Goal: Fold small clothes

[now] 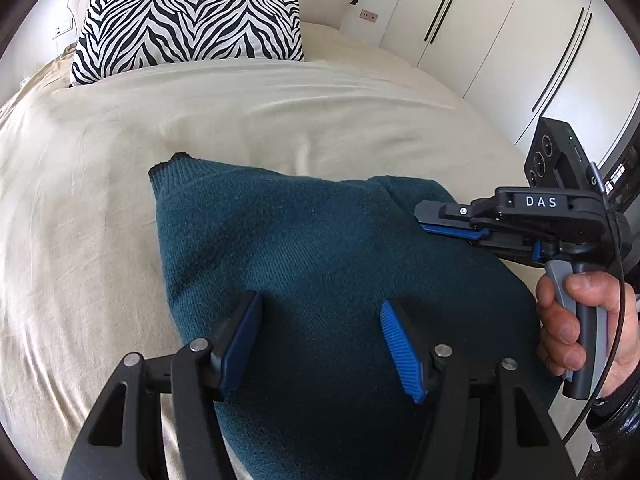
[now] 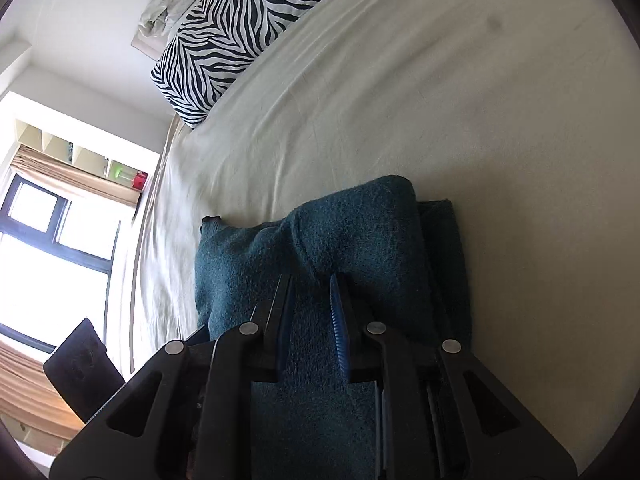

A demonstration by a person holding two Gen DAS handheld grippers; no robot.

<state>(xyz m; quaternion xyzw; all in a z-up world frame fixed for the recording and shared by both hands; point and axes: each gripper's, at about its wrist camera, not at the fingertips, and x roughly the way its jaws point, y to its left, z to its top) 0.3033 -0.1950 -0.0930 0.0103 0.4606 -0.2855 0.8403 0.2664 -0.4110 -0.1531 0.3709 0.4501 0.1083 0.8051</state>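
Teal sweater (image 1: 304, 248) pinched by right tool (image 2: 312, 280)

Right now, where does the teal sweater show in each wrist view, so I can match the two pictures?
Left wrist view: the teal sweater fills the lower centre, lying on the cream bedsheet, under the open left gripper.
Right wrist view: it sits bottom centre, its bunched fold between the fingers of the right gripper.
Shared landmark: the zebra-print pillow, top left of centre in both.
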